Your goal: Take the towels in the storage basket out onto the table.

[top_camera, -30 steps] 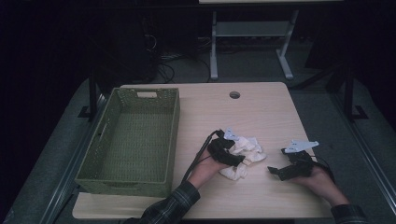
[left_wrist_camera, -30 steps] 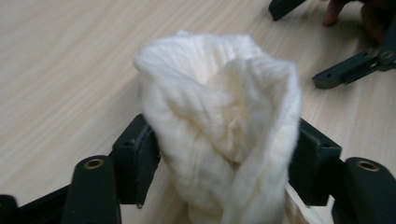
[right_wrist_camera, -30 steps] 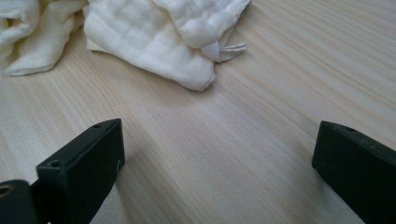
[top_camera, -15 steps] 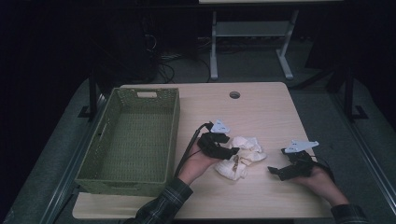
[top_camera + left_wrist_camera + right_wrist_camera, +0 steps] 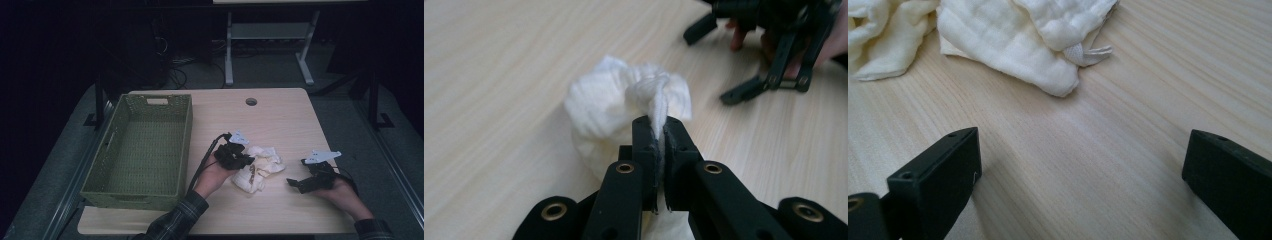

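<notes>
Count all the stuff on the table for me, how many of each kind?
Green basket: 1
White cloth, in a crumpled heap: 1
Left gripper, pinching the cloth: 1
Right gripper, jaws open: 1
Total: 4

A basket (image 5: 142, 150) is set on the left part of the worktop (image 5: 280, 120). Right of the basket a crumpled cloth (image 5: 260, 166) is laid, with the left tongs (image 5: 245, 161) touching its basket-side edge. Farther right of the basket, apart from the cloth, the right tongs (image 5: 295, 184) are rested on the worktop.
</notes>
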Available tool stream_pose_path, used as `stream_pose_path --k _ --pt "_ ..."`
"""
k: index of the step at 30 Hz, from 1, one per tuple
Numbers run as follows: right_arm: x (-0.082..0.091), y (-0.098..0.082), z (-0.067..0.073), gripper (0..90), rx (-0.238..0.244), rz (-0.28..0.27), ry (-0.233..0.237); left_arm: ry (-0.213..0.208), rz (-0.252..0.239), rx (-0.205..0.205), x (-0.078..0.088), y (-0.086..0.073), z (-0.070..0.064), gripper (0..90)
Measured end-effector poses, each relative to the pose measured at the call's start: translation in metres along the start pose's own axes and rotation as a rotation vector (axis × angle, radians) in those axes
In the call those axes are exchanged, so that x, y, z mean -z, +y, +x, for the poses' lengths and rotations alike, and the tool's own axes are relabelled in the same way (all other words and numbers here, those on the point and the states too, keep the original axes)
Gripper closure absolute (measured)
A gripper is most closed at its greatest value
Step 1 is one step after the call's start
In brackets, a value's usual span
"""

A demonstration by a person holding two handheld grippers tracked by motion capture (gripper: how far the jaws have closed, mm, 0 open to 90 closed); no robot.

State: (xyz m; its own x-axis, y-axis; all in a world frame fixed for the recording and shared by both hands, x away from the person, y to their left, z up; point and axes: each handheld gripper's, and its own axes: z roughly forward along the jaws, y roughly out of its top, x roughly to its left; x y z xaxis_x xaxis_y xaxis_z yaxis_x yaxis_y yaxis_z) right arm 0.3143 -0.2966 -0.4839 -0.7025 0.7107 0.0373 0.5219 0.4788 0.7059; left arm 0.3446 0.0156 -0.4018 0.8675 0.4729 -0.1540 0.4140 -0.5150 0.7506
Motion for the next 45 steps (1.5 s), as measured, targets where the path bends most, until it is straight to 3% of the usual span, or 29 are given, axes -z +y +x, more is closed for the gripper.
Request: stream_pose_path --k 7,12,17,22,26,31,34,36,40,45 --pt "0.0 0.0 0.0 1.8 0.0 -0.002 0.0 0.06 -0.056 -0.002 0.022 0.021 0.008 85.4" --pt "0.0 0.0 0.0 1.8 0.001 -0.002 0.0 0.15 -0.09 0.063 0.031 0.031 0.026 85.3" --pt "0.0 0.0 0.0 1.8 0.002 -0.001 0.0 0.224 -0.074 0.13 0.018 0.029 0.046 84.4" --pt "0.0 0.0 0.0 1.8 0.001 -0.001 0.0 0.28 -0.012 0.152 -0.005 0.019 0.051 77.0" --pt "0.0 0.0 -0.001 1.8 0.006 0.001 0.005 0.297 0.024 0.165 -0.015 0.01 0.054 58.6" --pt "0.0 0.001 -0.001 1.9 0.007 0.011 0.006 0.312 -0.003 0.162 -0.004 0.011 0.048 41.5" --pt "0.002 0.005 0.0 4.6 0.016 0.055 0.015 0.295 -0.006 0.153 0.003 0.008 0.044 37.1" --pt "0.004 0.006 0.001 13.7 0.024 0.055 0.027 0.281 -0.009 0.145 0.009 0.005 0.041 35.8" --pt "0.005 0.01 0.004 19.8 0.043 0.073 0.035 0.249 -0.026 0.153 0.014 -0.005 0.031 34.2" --pt "0.01 0.019 0.003 27.9 0.042 0.047 0.038 0.228 -0.032 0.128 0.017 -0.022 0.019 32.8"
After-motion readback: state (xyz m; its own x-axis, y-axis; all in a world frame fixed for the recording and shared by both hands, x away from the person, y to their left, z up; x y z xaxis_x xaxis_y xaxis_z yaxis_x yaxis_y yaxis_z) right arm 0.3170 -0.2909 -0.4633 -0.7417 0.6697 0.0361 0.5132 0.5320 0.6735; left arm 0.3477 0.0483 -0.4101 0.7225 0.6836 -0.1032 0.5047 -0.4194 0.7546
